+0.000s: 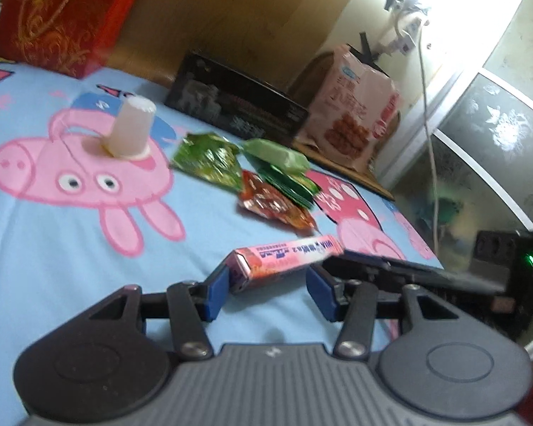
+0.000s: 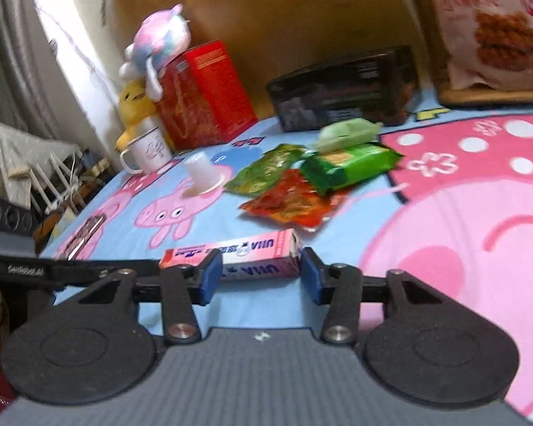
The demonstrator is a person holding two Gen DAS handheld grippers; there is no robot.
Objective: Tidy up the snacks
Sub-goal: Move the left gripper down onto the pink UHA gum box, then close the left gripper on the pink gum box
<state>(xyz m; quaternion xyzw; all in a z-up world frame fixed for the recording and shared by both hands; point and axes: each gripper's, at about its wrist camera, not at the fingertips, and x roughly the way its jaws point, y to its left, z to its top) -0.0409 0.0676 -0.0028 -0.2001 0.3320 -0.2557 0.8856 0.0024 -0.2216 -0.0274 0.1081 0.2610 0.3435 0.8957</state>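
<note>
A pink candy box (image 1: 284,261) lies on the blue cartoon bedsheet (image 1: 53,248). My left gripper (image 1: 268,289) is open, its blue pads either side of the box's near end. My right gripper (image 2: 259,278) is open around the box's other end (image 2: 252,257). Beyond lies a pile of snack packets: a light green one (image 1: 206,159), a dark green one (image 1: 287,181), a red one (image 1: 273,206) and a pale green pack (image 1: 277,151). The same packets show in the right wrist view, the dark green one (image 2: 348,167) over the red one (image 2: 291,206).
An upturned plastic cup (image 1: 129,127) stands on the sheet. A black box (image 1: 238,103), a red box (image 1: 60,17) and a large pink snack bag (image 1: 355,106) line the headboard. A white mug (image 2: 147,151) and plush toys (image 2: 156,46) sit at the left.
</note>
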